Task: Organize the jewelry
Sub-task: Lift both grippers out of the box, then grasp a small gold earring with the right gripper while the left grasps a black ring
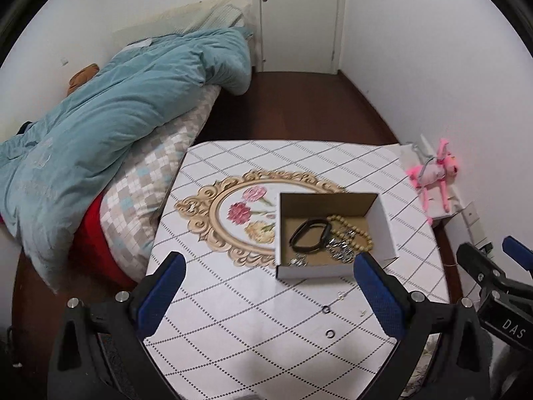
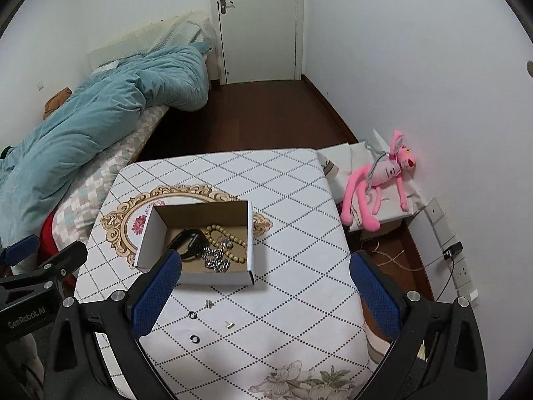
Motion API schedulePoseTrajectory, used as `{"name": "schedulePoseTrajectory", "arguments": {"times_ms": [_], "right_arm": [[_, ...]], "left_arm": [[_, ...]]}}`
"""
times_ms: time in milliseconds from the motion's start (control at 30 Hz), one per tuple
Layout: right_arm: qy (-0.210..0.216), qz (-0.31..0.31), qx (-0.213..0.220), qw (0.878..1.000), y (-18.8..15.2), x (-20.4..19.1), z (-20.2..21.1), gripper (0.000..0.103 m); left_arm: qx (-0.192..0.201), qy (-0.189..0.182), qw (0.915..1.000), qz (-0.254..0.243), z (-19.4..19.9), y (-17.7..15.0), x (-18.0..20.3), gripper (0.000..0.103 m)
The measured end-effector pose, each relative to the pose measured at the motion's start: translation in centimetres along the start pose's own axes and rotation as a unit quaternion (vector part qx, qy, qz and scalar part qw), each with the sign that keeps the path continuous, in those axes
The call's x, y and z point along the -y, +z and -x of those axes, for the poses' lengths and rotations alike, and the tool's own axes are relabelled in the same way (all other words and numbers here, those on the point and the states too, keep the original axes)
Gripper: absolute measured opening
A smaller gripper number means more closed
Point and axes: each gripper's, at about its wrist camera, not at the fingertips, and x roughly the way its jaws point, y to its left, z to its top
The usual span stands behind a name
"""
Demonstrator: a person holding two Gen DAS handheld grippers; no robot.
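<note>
A small open cardboard box [image 1: 383, 220] [image 2: 150, 236] stands on the table [image 1: 233, 300] [image 2: 293, 266]. Inside lie a black wristband [image 1: 308, 235] [image 2: 188, 241], a tan bead bracelet [image 1: 354, 233] [image 2: 230, 243] and silver pieces [image 1: 339, 250] [image 2: 215, 258]. In front of the box on the cloth lie two small black rings [image 1: 325, 309] [image 2: 192, 314] [image 1: 329, 333] [image 2: 194, 338], a silver stud [image 1: 340, 295] [image 2: 208, 304] and a small gold piece [image 2: 230, 324]. My left gripper [image 1: 269, 266] is open and empty above the table. My right gripper [image 2: 263, 266] is open and empty.
A bed with a teal duvet [image 1: 110, 106] [image 2: 83, 123] borders the table's left side. A pink plush toy [image 1: 433, 175] [image 2: 379, 180] lies on a box to the right, by a power strip [image 2: 453, 253]. A closed door [image 1: 299, 16] is at the back.
</note>
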Motion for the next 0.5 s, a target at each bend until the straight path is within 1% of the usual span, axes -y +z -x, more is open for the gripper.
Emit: {"name": "schedulePoseTrajectory", "arguments": {"times_ms": [67, 200, 267, 333, 367, 433, 500], "right_arm": [[0.001, 0.002, -0.022, 1.000, -0.8, -0.1, -1.2, 0.102], [0.018, 0.006, -0.077, 0.997, -3.7, -0.4, -5.3, 0.102], [0.029, 0.011, -0.109, 0.994, -5.5, -0.7, -7.9, 0.097], [0.038, 0.010, -0.140, 0.989, -7.4, -0.9, -10.4, 0.081], [0.044, 0.010, -0.151, 0.987, -8.3, -1.0, -11.4, 0.077], [0.051, 0.007, -0.162, 0.985, -9.5, -1.4, -13.1, 0.059], [0.057, 0.008, -0.168, 0.984, -10.7, -1.7, -14.6, 0.053]], "left_arm": [[-0.012, 0.008, 0.9999, -0.002, -1.1, -0.8, -0.1, 0.103], [-0.048, 0.023, 0.9985, -0.007, -4.1, -3.1, -0.5, 0.103], [-0.077, 0.033, 0.9964, -0.010, -6.1, -4.7, -0.8, 0.103], [-0.104, 0.046, 0.9935, -0.013, -8.1, -6.3, -1.1, 0.103], [-0.117, 0.051, 0.9918, -0.014, -9.0, -7.1, -1.3, 0.103], [-0.139, 0.059, 0.9884, -0.015, -10.6, -8.4, -1.7, 0.103], [-0.157, 0.063, 0.9856, -0.011, -11.9, -9.4, -2.0, 0.103]]}}
